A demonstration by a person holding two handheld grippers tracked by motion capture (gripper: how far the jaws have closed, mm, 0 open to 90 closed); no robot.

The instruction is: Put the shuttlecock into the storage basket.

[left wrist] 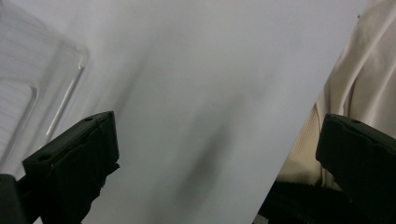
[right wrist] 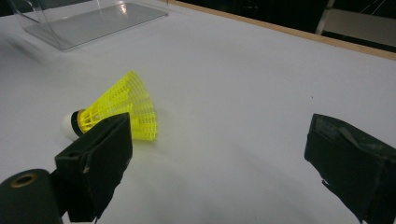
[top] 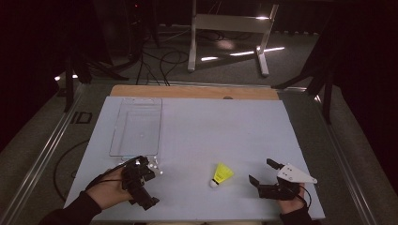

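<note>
A yellow shuttlecock [top: 221,174] with a white cork lies on its side on the pale table [top: 225,126], near the front. My right gripper [top: 262,172] is open just to its right, jaws pointing left toward it and apart from it. In the right gripper view the shuttlecock [right wrist: 123,107] lies beyond the left jaw, outside the gap of the right gripper [right wrist: 224,154]. A clear plastic tray [top: 136,126] sits empty at the back left. My left gripper [top: 143,187] is held below the tray's near end. The left gripper [left wrist: 215,154] is open wide over bare table, with the tray's corner [left wrist: 37,88] at the left.
A wooden strip [top: 197,91] runs along the table's far edge. Beyond it a white metal stand [top: 230,28] and cables [top: 164,61] are on the floor. The person's beige clothing [left wrist: 364,84] is at the table's front edge.
</note>
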